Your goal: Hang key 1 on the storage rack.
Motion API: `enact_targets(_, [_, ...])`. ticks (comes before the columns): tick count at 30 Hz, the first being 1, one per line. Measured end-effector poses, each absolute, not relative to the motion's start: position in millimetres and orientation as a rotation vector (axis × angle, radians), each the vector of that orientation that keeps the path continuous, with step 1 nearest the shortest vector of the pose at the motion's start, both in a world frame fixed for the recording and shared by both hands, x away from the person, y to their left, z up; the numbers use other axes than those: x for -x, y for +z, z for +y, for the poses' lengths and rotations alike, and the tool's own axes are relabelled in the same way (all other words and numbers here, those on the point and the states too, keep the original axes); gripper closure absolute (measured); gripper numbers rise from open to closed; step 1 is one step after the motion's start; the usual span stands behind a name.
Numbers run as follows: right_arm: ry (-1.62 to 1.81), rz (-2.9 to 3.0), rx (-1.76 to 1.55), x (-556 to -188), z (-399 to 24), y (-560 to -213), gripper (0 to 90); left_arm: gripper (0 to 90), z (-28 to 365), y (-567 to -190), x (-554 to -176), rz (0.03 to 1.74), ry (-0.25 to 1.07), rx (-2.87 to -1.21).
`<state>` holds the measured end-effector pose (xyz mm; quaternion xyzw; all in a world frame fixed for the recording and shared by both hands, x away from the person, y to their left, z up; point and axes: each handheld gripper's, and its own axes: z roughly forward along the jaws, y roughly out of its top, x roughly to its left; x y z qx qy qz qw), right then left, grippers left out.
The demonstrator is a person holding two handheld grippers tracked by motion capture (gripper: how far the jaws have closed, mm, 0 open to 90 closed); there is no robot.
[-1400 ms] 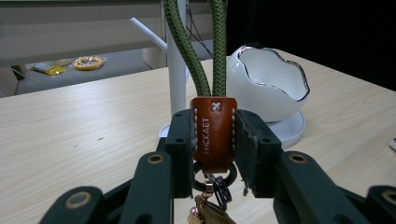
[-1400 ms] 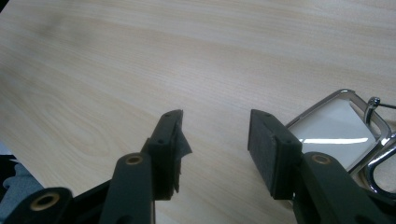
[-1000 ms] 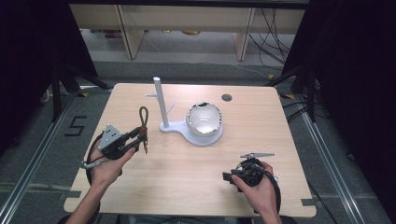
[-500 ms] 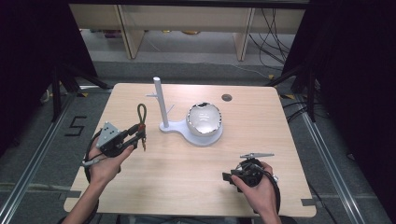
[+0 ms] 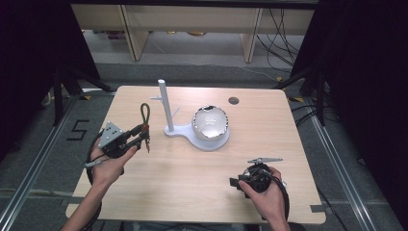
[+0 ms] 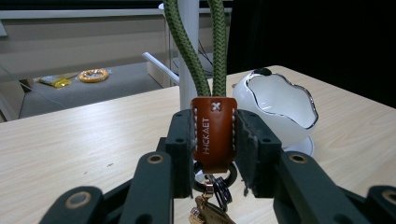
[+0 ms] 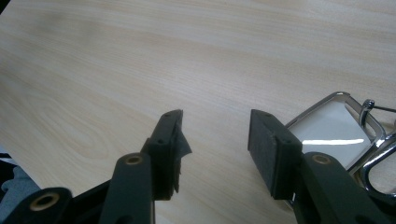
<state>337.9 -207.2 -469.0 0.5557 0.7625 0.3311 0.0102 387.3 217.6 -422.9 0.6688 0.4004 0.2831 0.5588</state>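
Observation:
My left gripper (image 5: 139, 136) is shut on the brown leather tab (image 6: 214, 133) of a key strap. The strap's green rope loop (image 5: 145, 114) stands up from the jaws, and key rings (image 6: 212, 186) hang under the tab. The gripper is held over the left of the table, left of a white stand with an upright post (image 5: 163, 103). A white wavy-rimmed bowl (image 5: 210, 122) sits on the stand's base (image 5: 211, 143). My right gripper (image 7: 215, 135) is open with nothing between its pads. It is low over the wood near the front right (image 5: 236, 182).
A shiny chrome-framed piece (image 7: 334, 126) lies on the table just beside my right gripper's right-hand jaw. A small dark round spot (image 5: 234, 100) marks the tabletop at the back. Shelving and cables stand behind the table's far edge.
My left gripper with the key strap has edged slightly toward the far side. The right hand has kept still.

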Motion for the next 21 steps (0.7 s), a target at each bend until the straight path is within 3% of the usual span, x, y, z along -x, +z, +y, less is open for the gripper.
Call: enact_targets(21, [1.023, 2.363, -1.743, -338, -207, -469, 55.4, 67.2, 216, -418, -400, 0.943, 0.670, -1.593])
